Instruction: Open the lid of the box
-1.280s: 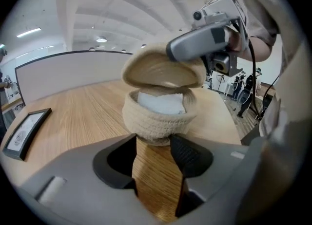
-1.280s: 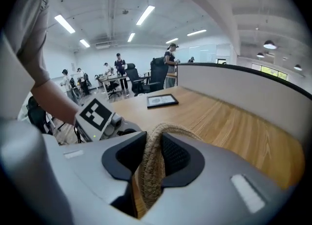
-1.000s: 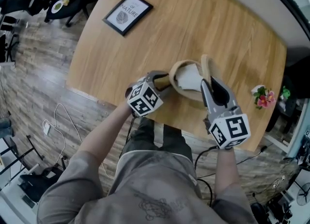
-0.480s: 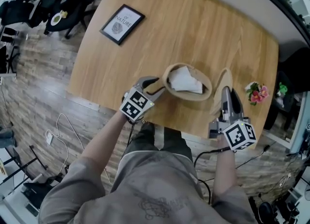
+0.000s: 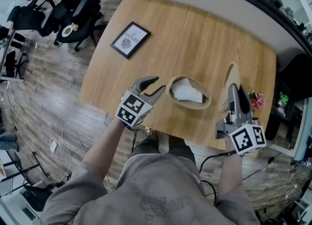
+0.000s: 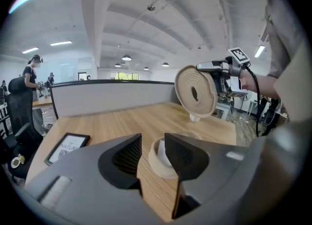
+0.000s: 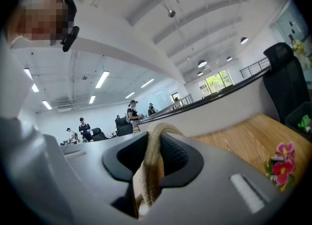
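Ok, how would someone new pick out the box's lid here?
At the right end of the wooden table, near the pink flowers, the right gripper is shut on a flat, round tan lid held on edge. Unlike the open box to its left, it is a thin disc up in the air.

Matt wood-grain tabletop (image 5: 195, 34); box (image 5: 190, 105) and lid (image 6: 207, 97) of rough woven beige fibre; crumpled white filling (image 5: 186, 91), paper or cloth.
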A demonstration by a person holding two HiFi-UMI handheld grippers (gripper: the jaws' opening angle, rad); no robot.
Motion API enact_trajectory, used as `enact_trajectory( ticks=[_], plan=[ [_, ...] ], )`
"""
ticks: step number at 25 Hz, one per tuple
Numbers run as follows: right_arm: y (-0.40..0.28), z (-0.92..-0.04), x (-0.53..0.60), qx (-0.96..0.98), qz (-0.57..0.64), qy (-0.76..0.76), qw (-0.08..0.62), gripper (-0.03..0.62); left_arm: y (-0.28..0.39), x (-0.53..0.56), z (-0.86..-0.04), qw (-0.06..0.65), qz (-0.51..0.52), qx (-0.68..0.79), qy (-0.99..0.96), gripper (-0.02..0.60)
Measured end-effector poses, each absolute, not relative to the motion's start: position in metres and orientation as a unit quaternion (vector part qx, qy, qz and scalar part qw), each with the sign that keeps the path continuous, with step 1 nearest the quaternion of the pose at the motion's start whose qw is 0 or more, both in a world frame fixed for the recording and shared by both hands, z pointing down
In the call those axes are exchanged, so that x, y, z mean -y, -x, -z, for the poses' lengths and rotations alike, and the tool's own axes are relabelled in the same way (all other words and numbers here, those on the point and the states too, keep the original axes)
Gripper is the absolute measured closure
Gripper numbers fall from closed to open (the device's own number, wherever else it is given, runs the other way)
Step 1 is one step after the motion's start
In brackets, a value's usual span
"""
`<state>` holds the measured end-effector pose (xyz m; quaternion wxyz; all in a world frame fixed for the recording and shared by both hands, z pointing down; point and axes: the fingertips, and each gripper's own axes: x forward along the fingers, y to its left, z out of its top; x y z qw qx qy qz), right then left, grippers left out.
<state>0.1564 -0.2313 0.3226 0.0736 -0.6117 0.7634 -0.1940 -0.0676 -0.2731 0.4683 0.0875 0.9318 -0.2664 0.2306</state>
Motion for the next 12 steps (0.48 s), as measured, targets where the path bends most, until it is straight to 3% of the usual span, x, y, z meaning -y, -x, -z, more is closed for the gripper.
enact_trajectory(
  ticks=[6, 12],
  plan=[
    [-0.151, -0.241, 0.223, -0.79, 0.106, 0.598, 0.087, 0.507, 0.084, 0.286, -0.37, 0.032, -0.165, 0.315, -0.934, 0.477],
    [-0.139, -0.18, 0.201, -0.798, 0.049, 0.589, 0.113, 0.505, 0.103, 0.282, -0.283, -0.027, -0.126, 0.348, -0.929, 0.48]
  ],
)
